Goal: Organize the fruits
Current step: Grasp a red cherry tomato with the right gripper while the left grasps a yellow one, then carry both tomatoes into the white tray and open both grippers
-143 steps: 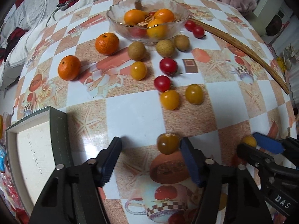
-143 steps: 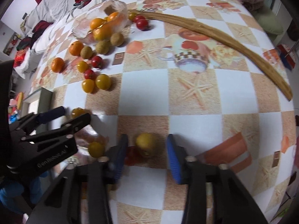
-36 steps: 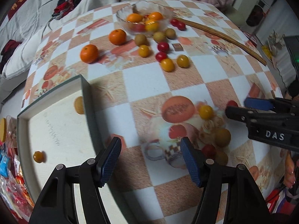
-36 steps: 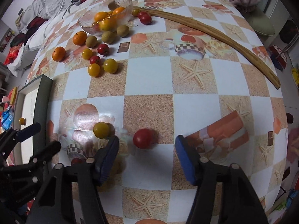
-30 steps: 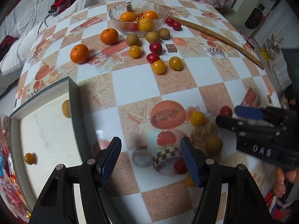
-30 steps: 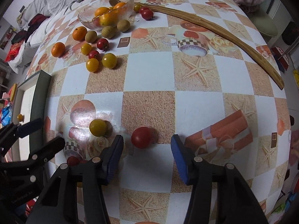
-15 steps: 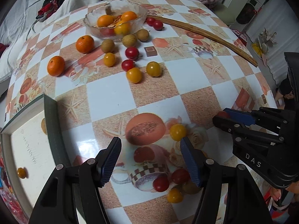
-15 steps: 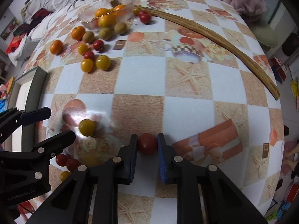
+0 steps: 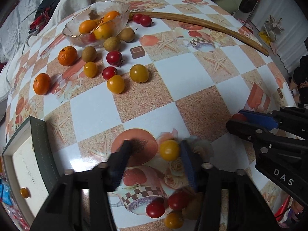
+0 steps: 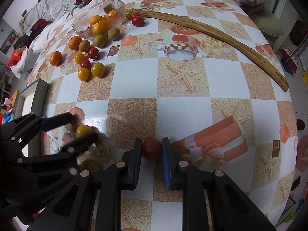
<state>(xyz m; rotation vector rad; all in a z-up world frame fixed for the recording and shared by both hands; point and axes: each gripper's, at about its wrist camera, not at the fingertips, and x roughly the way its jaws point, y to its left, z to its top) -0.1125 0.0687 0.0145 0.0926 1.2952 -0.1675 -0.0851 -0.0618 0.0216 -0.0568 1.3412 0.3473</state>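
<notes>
The right hand-held gripper (image 10: 152, 149) is clamped on a red cherry tomato (image 10: 151, 148), both blue pads pressing its sides, low over the near part of the table (image 10: 182, 80), which wears a checkered cloth printed with starfish and teacups. The left hand-held gripper (image 9: 154, 154) has its fingers spread apart around a yellow cherry tomato (image 9: 169, 150); the fruit sits just beside the right-side finger (image 9: 187, 165), close enough that contact cannot be told, while the other finger stands clear of it. The fingers are blurred in the left wrist view. From the right wrist view the same yellow tomato (image 10: 83, 130) shows between the two dark fingers of the left tool. Near the left tool's base lies a small cluster: two red tomatoes (image 9: 155, 209), a yellow one (image 9: 173, 220) and a brownish fruit partly hidden behind the finger. Farther off, a glass bowl (image 9: 77, 34) holds oranges and a yellow fruit, and around it lie two loose mandarins (image 9: 67, 55), three brown round fruits (image 9: 112, 43), red and yellow tomatoes (image 9: 115, 84), and two more red ones (image 9: 145, 20) beside a long curved wooden stick (image 9: 211, 29). At the table's left edge sits a dark-rimmed box (image 9: 41, 140) with a pale floor, and a small orange fruit (image 9: 24, 192) lies inside it.
</notes>
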